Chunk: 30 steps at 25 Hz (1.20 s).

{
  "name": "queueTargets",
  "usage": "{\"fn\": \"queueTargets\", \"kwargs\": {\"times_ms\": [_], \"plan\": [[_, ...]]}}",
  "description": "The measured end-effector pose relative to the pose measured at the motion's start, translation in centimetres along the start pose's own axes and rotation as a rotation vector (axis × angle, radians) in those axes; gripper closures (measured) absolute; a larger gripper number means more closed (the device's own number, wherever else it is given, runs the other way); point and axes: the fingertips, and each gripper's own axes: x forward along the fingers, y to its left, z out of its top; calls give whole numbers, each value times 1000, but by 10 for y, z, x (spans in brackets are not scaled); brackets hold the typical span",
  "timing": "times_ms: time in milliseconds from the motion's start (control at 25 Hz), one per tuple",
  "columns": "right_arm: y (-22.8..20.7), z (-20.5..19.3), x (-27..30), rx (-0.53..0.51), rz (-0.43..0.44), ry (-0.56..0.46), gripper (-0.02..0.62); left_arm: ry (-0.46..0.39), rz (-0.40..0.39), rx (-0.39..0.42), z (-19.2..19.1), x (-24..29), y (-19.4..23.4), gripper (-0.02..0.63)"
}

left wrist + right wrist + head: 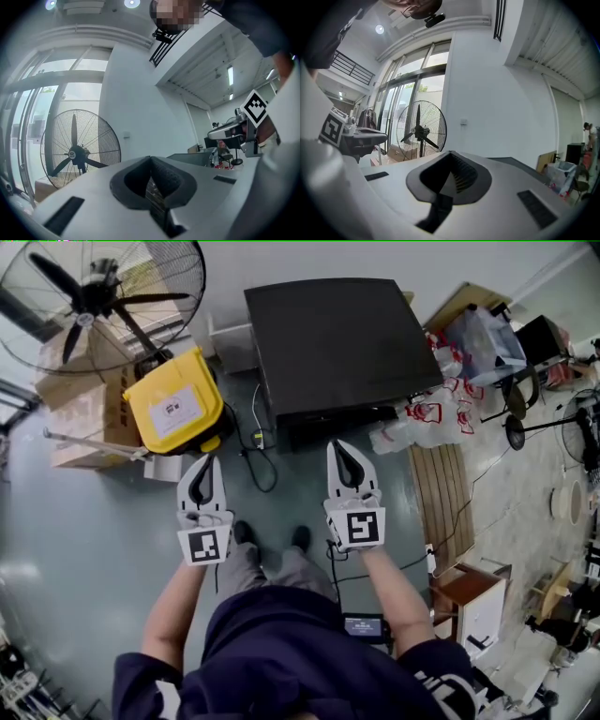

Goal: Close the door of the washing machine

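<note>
In the head view the washing machine (337, 343) shows from above as a dark flat top against the far wall; its door is hidden on the front face below that top. My left gripper (203, 462) is held over the floor in front of the machine's left side, its jaws shut together on nothing. My right gripper (343, 446) hangs just short of the machine's front edge, also shut and empty. Both point level toward the wall. The left gripper view shows closed tips (151, 160) and the machine's top (190, 158); the right gripper view shows closed tips (451, 154).
A yellow bin (174, 405) stands left of the machine, with cardboard boxes (80, 418) and a big floor fan (98, 296) beyond it. A cable (255, 442) trails on the floor. Plastic bags (424, 423), a wooden pallet (441, 493) and a small cabinet (473, 601) crowd the right side.
</note>
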Motion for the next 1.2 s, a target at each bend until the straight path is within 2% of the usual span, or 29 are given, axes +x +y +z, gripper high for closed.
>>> {"fn": "queueTargets", "kwargs": {"times_ms": [400,1200], "plan": [[4,14,-1,-19,4,-12,575,-8,6,-3,7,-4,5,581],[3,16,-1,-32,-11,2,577,-24,1,3,15,-5,1,581]]}}
